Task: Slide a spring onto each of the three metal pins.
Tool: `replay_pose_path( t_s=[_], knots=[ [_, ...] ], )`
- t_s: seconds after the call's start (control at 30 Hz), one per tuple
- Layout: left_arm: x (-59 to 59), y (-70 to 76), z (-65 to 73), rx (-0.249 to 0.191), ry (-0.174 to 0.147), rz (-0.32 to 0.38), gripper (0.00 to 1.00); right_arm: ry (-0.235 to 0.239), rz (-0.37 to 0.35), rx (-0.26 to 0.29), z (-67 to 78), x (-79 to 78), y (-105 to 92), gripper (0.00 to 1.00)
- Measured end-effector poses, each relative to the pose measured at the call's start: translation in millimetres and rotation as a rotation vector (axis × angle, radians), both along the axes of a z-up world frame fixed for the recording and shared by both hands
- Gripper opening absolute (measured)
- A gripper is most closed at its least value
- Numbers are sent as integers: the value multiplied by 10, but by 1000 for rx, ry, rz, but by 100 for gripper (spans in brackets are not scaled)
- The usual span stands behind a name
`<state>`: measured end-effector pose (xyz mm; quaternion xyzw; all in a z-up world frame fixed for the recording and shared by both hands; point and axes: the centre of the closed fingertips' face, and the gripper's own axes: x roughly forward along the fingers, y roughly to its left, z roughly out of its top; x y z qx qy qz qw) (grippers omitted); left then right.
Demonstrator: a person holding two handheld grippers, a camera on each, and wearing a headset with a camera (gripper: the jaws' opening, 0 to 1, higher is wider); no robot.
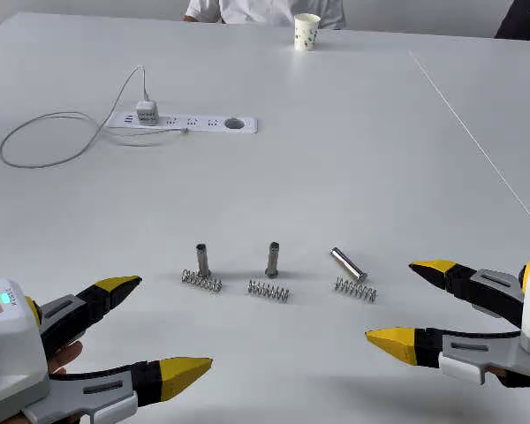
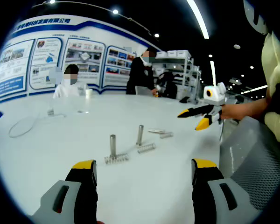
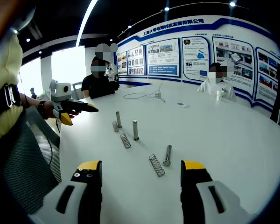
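Observation:
Three metal pins stand or lie in a row on the white table. The left pin point(image 1: 202, 260) and middle pin point(image 1: 272, 259) stand upright; the right pin point(image 1: 347, 264) lies on its side. A spring lies in front of each: left spring point(image 1: 201, 281), middle spring point(image 1: 268, 291), right spring point(image 1: 355, 289). My left gripper point(image 1: 156, 329) is open at the lower left, short of the pins. My right gripper point(image 1: 412, 305) is open at the lower right, just beside the right spring. The left gripper view shows the pins point(image 2: 113, 145) ahead; the right gripper view shows the lying pin point(image 3: 167, 155) and its spring point(image 3: 156, 165) close ahead.
A white power strip point(image 1: 184, 122) with a plugged charger and looped cable point(image 1: 44, 141) lies at the back left. A paper cup point(image 1: 306, 32) stands at the far edge, where a person sits. Other people sit around the table.

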<state>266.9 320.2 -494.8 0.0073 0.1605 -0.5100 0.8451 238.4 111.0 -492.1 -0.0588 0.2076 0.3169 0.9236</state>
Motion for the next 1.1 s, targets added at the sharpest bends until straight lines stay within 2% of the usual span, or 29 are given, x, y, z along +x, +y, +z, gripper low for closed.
replay_pose_path(
  t_s=[0.83,1.1],
  knots=[
    [13,-3,26,0,-5,0,85,12,-6,-12,-28,15,-35,68],
    [27,-3,24,-1,-4,-2,85,17,-14,-19,-10,85,-74,66]
  ],
)
